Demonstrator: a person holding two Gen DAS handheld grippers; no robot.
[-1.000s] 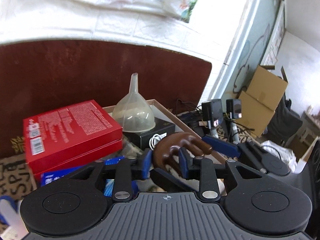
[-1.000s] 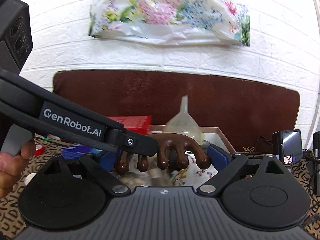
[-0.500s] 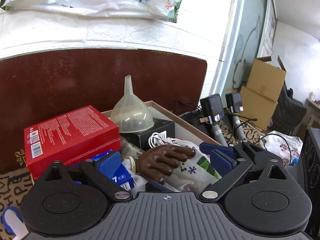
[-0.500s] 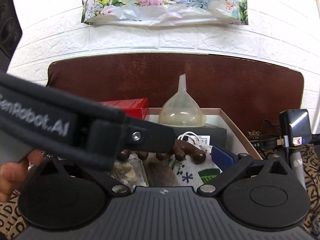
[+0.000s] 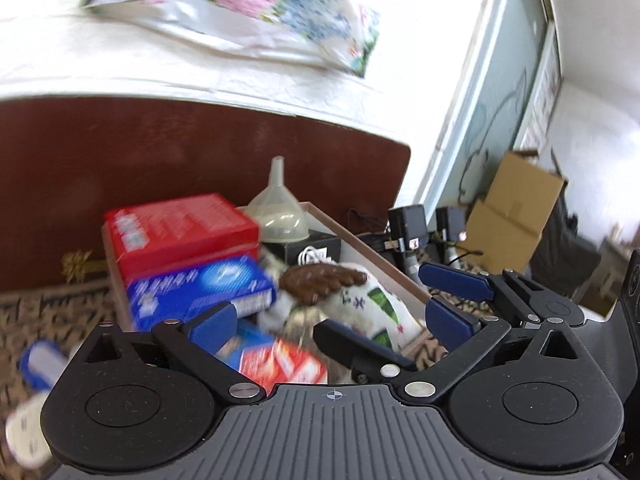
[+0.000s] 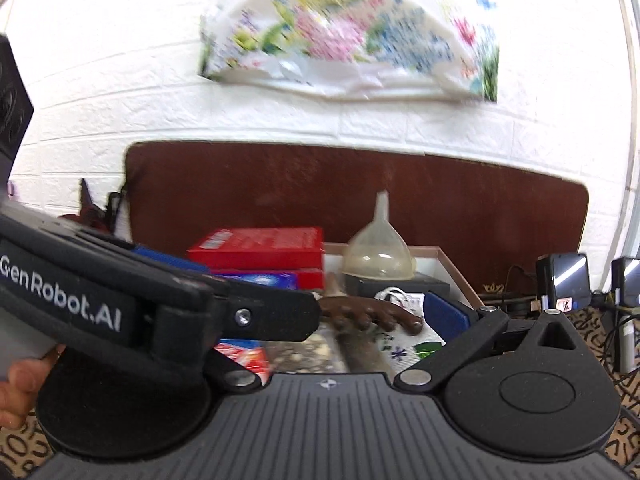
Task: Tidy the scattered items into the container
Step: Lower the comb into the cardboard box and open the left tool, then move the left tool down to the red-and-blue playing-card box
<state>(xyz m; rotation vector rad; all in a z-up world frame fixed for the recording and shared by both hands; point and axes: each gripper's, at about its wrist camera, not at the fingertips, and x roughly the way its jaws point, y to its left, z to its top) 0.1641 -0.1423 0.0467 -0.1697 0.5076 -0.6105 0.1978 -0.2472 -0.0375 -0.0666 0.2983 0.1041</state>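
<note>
Nearest in the left wrist view, the left hand-held gripper (image 5: 326, 316) is seen with its blue pads wide apart and nothing between them. The right hand-held gripper (image 6: 372, 316) is partly covered by the left tool; only its right pad is shown, so whether it is apart or together cannot be told.

On the patterned surface at the lower left, a blue and white item (image 5: 38, 364), too blurred to name, is seen outside the box, so the work is judged not finished.

Farther, the cardboard box (image 5: 384, 264) is already well filled: the brown wooden massager (image 5: 320, 282) lies on a white printed pouch (image 5: 376, 308), beside a blue carton (image 5: 200, 292), a red box (image 5: 180, 228) and a clear funnel (image 5: 278, 216).
</note>
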